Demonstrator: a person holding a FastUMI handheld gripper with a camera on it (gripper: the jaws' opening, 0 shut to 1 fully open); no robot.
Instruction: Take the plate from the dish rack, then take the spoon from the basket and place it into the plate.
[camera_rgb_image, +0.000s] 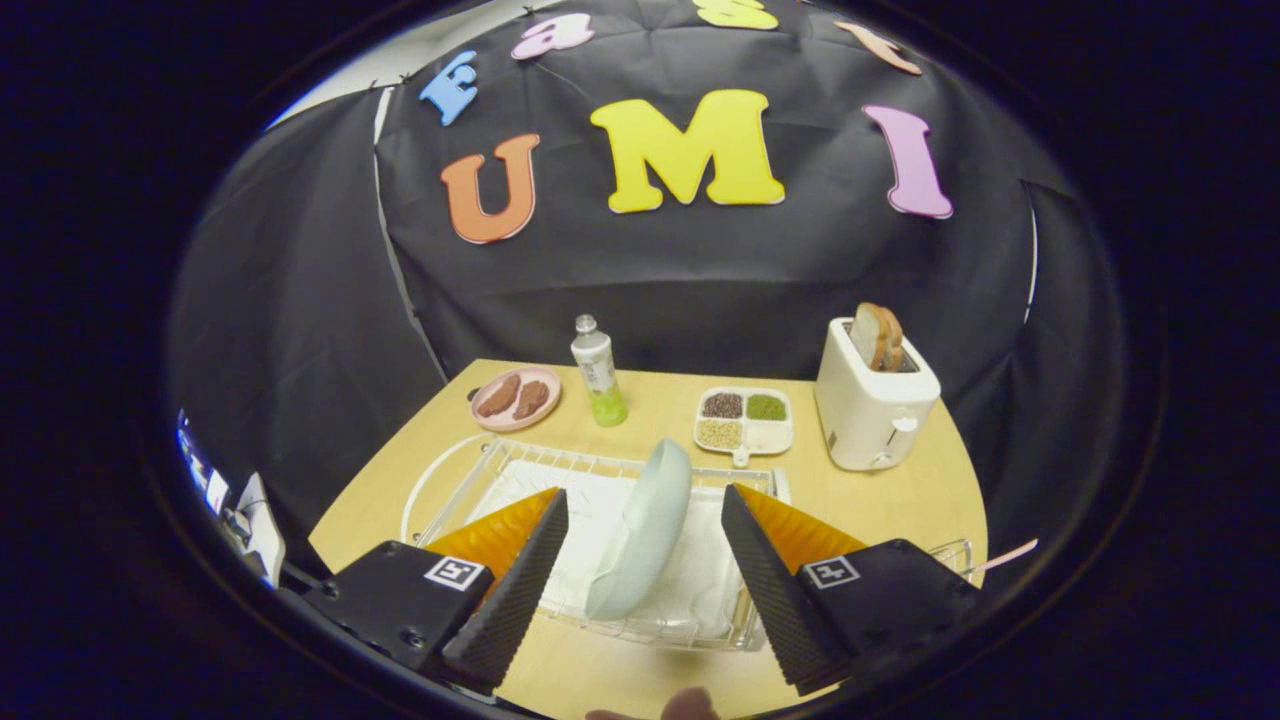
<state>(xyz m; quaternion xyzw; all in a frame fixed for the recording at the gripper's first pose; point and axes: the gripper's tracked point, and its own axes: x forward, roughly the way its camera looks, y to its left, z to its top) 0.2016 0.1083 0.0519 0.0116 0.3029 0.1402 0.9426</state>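
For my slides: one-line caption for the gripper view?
Open gripper straddles the pale plate standing on edge in the wire dish rack.

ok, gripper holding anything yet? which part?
Nothing held. The gripper is open, its fingers on either side of the plate standing on edge in the dish rack, not touching it.

Gripper view, riding above spread fingers (560, 570), looking down close at table (900, 500)

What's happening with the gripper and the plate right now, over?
Gripper open, fingers either side of plate. Plate on edge in dish rack, not gripped. Nothing in the way.
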